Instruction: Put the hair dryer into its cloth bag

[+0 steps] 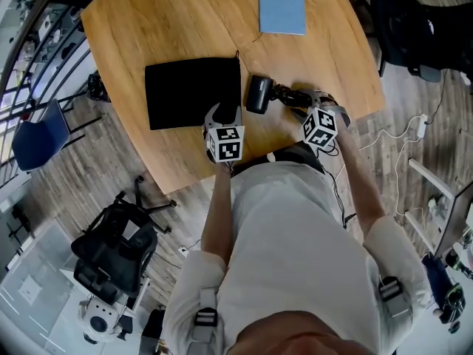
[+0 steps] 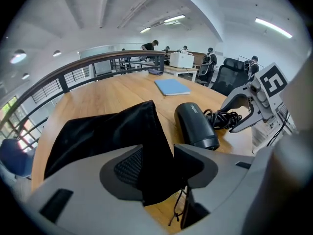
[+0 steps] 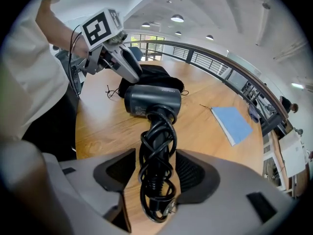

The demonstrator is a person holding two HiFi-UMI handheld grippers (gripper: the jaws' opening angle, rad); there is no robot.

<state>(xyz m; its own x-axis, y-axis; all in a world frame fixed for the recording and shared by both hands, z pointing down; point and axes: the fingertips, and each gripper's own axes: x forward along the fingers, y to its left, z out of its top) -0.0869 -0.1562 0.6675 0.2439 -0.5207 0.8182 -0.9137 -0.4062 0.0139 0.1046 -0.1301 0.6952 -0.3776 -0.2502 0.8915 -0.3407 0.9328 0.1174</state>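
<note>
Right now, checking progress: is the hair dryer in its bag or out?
Out: the hair dryer lies beside the cloth bag.

Table: bare wood lies open across the far half, save a blue booklet at the far edge. Near edge crowded: cloth bag and hair dryer lie side by side with only a narrow strip between them, and the coiled cord blocks the dryer's right.

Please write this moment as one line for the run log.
left gripper: open, cloth bag edge between jaws | right gripper: open, astride hair dryer handle with coiled cord | hair dryer: on table, outside bag
</note>
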